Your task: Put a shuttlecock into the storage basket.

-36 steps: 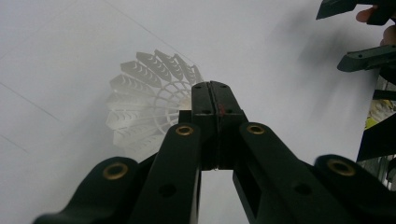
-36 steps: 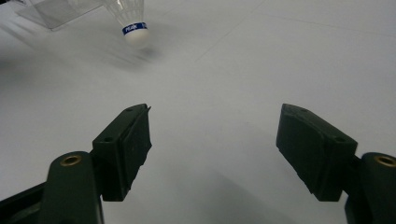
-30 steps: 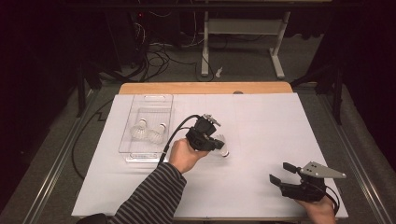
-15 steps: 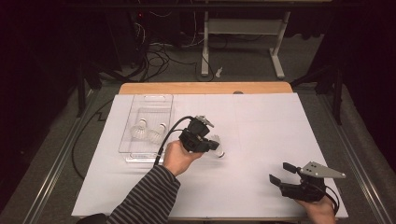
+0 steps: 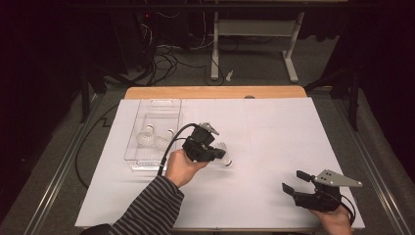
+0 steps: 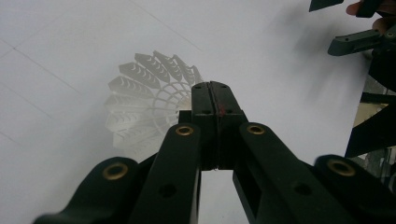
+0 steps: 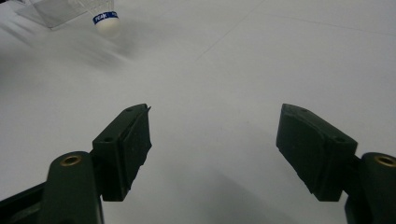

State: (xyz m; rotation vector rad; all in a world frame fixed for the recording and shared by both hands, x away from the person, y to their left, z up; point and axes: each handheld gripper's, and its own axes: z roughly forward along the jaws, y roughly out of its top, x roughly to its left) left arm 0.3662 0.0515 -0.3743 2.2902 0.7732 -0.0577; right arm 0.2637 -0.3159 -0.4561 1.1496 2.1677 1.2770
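A white plastic shuttlecock (image 5: 224, 154) with a blue-banded cork hangs just above the white paper, right of the tray. My left gripper (image 5: 215, 152) is shut on the rim of its skirt. In the left gripper view the jaws (image 6: 215, 93) press flat together, with the ribbed skirt (image 6: 144, 107) fanning out behind them. The cork (image 7: 106, 21) appears far off at the top left of the right gripper view. My right gripper (image 5: 295, 181) rests open near the front right of the table, its jaws (image 7: 215, 135) wide apart over bare paper.
A clear plastic tray (image 5: 155, 105) stands at the left of the white sheet (image 5: 274, 127) and holds two more shuttlecocks (image 5: 146, 137). The left gripper's cable (image 5: 171, 139) curves past the tray's right side. A wooden table edge (image 5: 215, 92) runs along the back.
My left hand has drifted a little to the left, toward the tray, carrying the shuttlecock with it. The right gripper has stayed where it was.
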